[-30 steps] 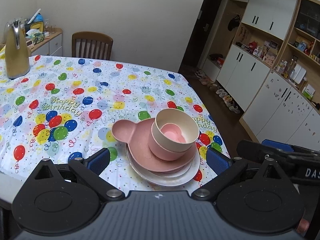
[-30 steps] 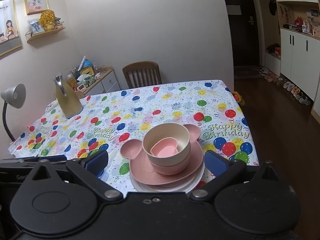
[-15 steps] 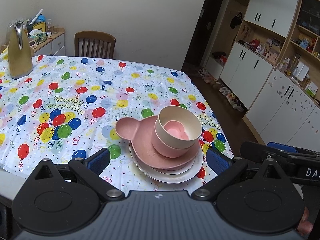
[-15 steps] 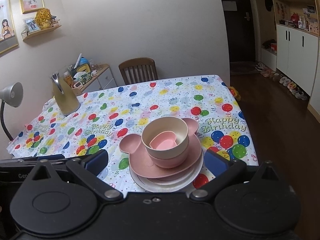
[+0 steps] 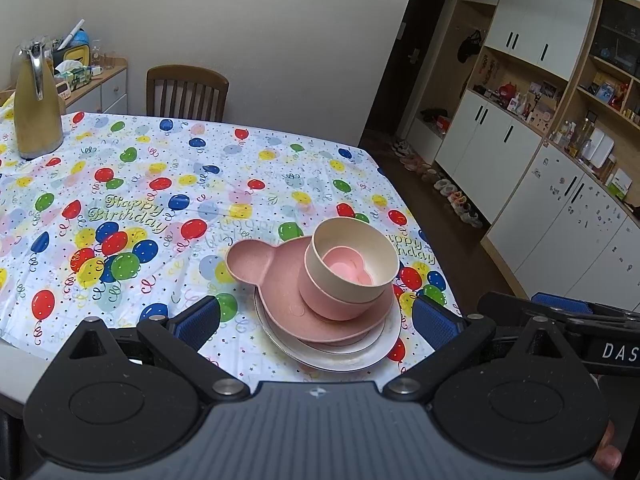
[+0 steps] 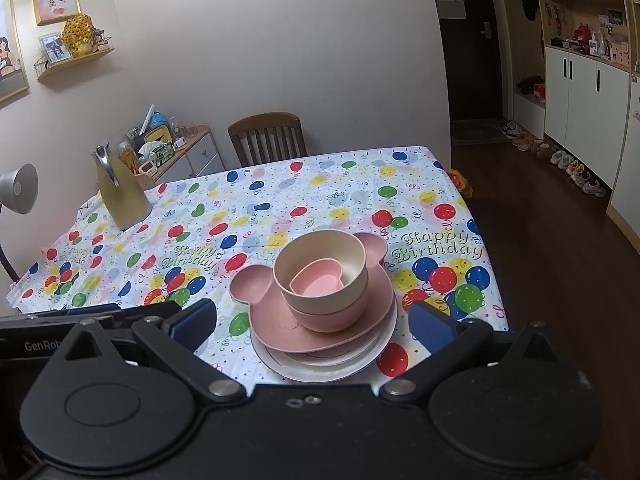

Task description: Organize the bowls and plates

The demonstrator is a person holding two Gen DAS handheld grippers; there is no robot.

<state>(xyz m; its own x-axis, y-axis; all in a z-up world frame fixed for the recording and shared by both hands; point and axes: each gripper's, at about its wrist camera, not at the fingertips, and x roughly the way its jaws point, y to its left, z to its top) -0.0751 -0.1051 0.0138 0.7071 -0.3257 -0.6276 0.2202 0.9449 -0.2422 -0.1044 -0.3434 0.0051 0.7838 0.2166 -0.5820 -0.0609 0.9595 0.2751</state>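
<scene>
A stack of dishes stands near the table's front right corner. A white plate (image 5: 352, 354) (image 6: 320, 370) is at the bottom. On it lies a pink plate with round ears (image 5: 252, 260) (image 6: 256, 288). That plate carries a pink bowl (image 5: 326, 304) (image 6: 336, 318). Nested in the pink bowl is a cream bowl (image 5: 372, 248) (image 6: 316, 252), and a small pink heart-shaped dish (image 5: 346, 270) (image 6: 320, 282) lies inside it. My left gripper (image 5: 316, 322) hovers open just short of the stack, holding nothing. My right gripper (image 6: 312, 322) is open too, its blue pads either side of the stack and apart from it.
The balloon tablecloth (image 5: 160, 184) covers the table. A gold thermos jug (image 5: 36, 120) (image 6: 120, 192) stands at the far left. A wooden chair (image 5: 186, 94) sits behind the table, and a grey lamp (image 6: 16, 188) is at the left. White cabinets (image 5: 500, 148) and shoes line the right wall.
Both grippers have drawn back a little from the stack and stay open. The dishes have not moved.
</scene>
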